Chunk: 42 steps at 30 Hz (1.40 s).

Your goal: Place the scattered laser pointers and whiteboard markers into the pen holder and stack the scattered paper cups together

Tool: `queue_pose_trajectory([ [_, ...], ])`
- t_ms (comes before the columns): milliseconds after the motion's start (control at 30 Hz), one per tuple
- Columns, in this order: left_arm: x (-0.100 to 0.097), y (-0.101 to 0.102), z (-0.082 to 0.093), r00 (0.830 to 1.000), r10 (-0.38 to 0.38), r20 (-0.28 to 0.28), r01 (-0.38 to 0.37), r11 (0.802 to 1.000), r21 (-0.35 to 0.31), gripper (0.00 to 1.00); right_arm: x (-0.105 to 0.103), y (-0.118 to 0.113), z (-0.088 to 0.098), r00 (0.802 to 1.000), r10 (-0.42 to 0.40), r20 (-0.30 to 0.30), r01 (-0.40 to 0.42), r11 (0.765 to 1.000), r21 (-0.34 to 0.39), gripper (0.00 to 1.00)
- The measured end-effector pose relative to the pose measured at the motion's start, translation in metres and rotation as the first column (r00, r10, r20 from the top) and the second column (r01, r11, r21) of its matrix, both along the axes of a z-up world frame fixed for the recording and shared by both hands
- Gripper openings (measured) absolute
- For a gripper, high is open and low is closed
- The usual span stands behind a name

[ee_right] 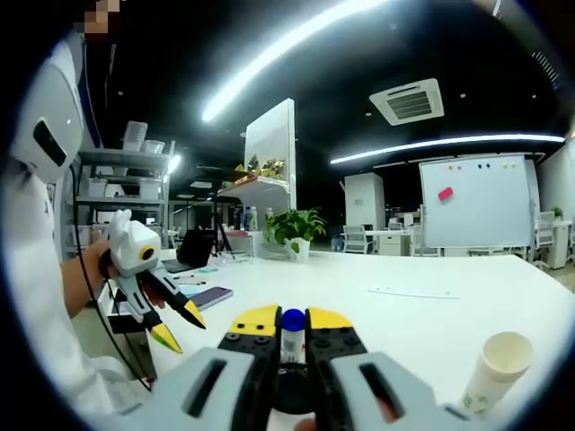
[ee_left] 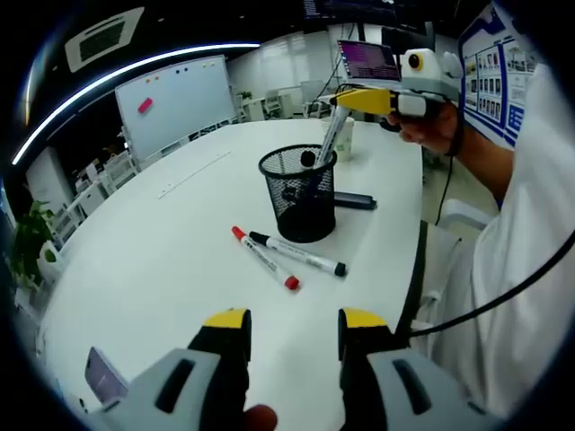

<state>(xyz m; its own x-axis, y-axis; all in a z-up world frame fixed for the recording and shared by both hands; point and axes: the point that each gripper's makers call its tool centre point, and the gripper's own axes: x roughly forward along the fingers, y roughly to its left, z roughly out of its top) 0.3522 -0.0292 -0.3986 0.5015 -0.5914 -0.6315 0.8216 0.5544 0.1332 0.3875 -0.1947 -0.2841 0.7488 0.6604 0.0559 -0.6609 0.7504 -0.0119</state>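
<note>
A black mesh pen holder (ee_left: 301, 193) stands mid-table. My right gripper (ee_left: 346, 101) hovers over it, shut on a white marker (ee_left: 331, 135) that slants down with its lower end at the holder's mouth. In the right gripper view the same marker's blue cap (ee_right: 292, 321) shows between the closed jaws of my right gripper (ee_right: 292, 334). A red-capped marker (ee_left: 267, 259) and a black-capped marker (ee_left: 299, 254) lie in front of the holder. A dark pen-like item (ee_left: 355, 200) lies behind it. My left gripper (ee_left: 295, 321) is open and empty, near the table's front; it also appears as the left gripper (ee_right: 180, 328).
A paper cup (ee_left: 346, 139) stands beyond the holder; a paper cup (ee_right: 494, 368) sits tilted at lower right. A phone (ee_left: 106, 375) lies near the left gripper. A person's hand and sleeve (ee_left: 503, 269) are to the right. A whiteboard (ee_left: 175, 99) stands behind the white table (ee_left: 162, 260).
</note>
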Motion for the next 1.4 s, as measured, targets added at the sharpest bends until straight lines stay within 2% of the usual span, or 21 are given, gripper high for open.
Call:
queue_pose_trajectory([
  [633, 0.004, 0.007, -0.004, 1.000, 0.012, -0.002, -0.012, 1.000, -0.003, 0.40, 0.008, 0.000, -0.011, 1.000, -0.006, -0.013, 0.006, 1.000, -0.003, 0.10],
  [1400, 0.001, 0.001, -0.004, 1.000, 0.006, -0.007, -0.006, 1.000, -0.003, 0.40, 0.013, 0.006, -0.021, 0.999, 0.005, -0.036, -0.006, 0.999, -0.032, 0.10],
])
